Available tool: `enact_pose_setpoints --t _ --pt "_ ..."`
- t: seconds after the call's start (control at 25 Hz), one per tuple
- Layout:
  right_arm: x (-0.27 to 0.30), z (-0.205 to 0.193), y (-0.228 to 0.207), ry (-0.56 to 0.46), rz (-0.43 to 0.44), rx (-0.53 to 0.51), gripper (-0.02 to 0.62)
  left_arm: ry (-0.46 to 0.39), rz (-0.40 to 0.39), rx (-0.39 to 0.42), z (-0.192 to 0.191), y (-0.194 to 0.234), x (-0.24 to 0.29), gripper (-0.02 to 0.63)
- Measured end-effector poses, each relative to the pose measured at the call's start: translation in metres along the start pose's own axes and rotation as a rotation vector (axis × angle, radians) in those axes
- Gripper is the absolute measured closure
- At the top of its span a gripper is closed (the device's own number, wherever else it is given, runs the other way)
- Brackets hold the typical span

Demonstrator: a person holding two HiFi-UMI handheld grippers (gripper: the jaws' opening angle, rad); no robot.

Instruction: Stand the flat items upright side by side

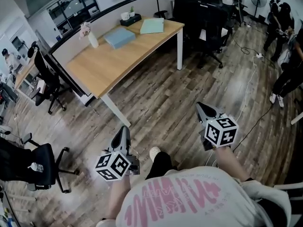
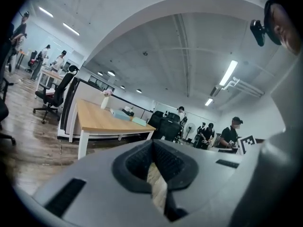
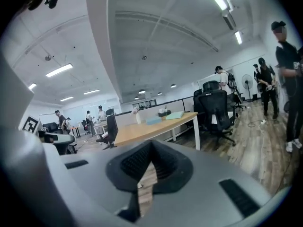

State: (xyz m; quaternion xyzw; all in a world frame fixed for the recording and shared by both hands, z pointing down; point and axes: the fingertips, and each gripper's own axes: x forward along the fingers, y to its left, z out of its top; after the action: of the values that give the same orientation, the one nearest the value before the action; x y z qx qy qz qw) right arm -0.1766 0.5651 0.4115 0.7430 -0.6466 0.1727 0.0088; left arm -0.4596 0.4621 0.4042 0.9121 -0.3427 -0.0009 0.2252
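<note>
Nearest the camera is the person's pale shirt (image 1: pixel 189 200), with large pink lettering that cannot be read from this angle. Just beyond it, the left gripper (image 1: pixel 124 130) and the right gripper (image 1: pixel 203 109) are held over the plank floor (image 1: pixel 156 103), and each carries a cube of black-and-white square markers. In both gripper views the fingers are together, tip against tip: left gripper (image 2: pixel 152 143), right gripper (image 3: pixel 150 145).

A broad stretch of open floor lies between the person and the wooden surface (image 1: pixel 109 70), whose near edge and near half are bare. A black office chair (image 1: pixel 35 162) stands near left, and more black chairs (image 1: pixel 208 27) crowd the surface's far right end. A white cable (image 1: pixel 250 86) trails over the floor at the right.

The blue flat item (image 1: pixel 119 37) and the pale green flat item (image 1: pixel 152 26) lie face up on the far part of the surface, apart from each other and well away from both grippers. Each one's long side seems to follow the far edge. Any print on them is too small to read. A white vase (image 1: pixel 93 40) stands left of the blue item, and a dark tray (image 1: pixel 130 19) sits at the far edge.
</note>
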Motion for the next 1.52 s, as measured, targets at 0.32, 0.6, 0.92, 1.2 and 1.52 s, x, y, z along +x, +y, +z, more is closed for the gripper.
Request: enact_pose_setpoints --t 0.32,0.6,0.92,1.2,1.52 --pt "0.088 0.008 -0.005 0.033 -0.011 0.048 0.597 0.023 -0.008 -0.024 0.025 0.056 0.082 0.603" --pt "0.187 0.041 0.006 0.044 -0.012 0.067 0.597 0.002 -0.031 -0.02 0.079 0.108 0.16 0.604" --pt "0.259 0.074 0.029 0.007 -0.006 0.012 0.597 -0.032 -0.082 -0.012 0.122 0.147 0.21 0.603" --pt "0.294 0.038 0.029 0.119 -0.009 0.034 0.597 0.059 -0.05 -0.06 0.092 0.17 0.236 0.604" --pt "0.362 0.021 -0.012 0.19 -0.005 0.159 0.597 0.087 0.021 -0.111 0.082 0.199 0.288 0.603"
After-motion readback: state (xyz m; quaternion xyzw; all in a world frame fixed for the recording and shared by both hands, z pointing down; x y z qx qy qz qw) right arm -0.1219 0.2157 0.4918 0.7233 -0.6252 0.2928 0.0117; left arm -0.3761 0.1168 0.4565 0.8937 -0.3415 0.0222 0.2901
